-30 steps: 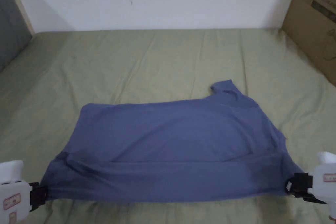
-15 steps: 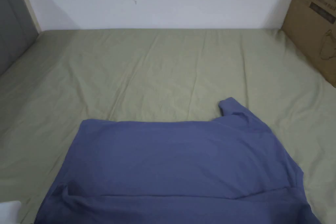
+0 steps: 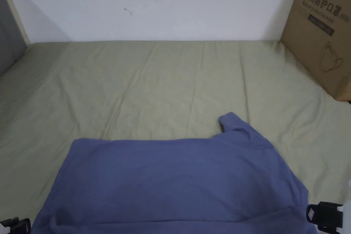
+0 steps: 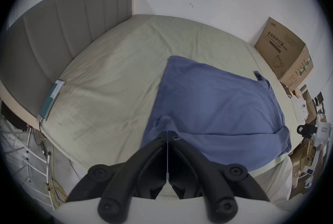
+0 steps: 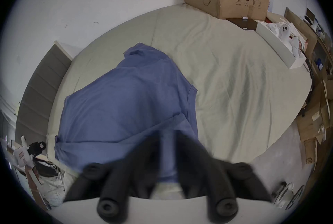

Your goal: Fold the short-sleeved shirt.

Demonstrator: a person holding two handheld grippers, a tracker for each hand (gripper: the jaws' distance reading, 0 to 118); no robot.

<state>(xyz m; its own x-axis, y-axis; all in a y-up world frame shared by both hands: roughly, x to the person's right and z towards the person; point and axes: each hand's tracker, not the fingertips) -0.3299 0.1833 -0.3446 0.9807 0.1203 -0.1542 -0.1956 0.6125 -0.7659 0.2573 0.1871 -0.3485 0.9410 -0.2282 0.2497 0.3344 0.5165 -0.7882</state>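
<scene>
A blue short-sleeved shirt (image 3: 171, 183) lies flat across the near part of the green bed sheet (image 3: 171, 73). One sleeve (image 3: 233, 123) pokes out at its far right, and a fold line runs along its near edge. My left gripper (image 3: 13, 225) sits at the shirt's near left corner, a small gap away from the cloth. In the left gripper view its jaws are pressed together (image 4: 168, 133) with nothing seen between them. My right gripper (image 3: 324, 216) stands just off the shirt's near right edge. In the right gripper view its blurred jaws are parted (image 5: 167, 138) over the shirt (image 5: 126, 102).
A large cardboard box (image 3: 322, 29) stands on the bed's far right corner against the white wall. A grey padded headboard (image 4: 63, 30) borders the left side, and a teal flat device (image 4: 51, 98) lies at that edge. Cartons and a white tray (image 5: 281, 44) crowd the floor at right.
A second ago both grippers gripped the two ends of the shirt's near edge. Now both stand a little off the cloth and the right jaws have parted. The head camera has tilted up.
</scene>
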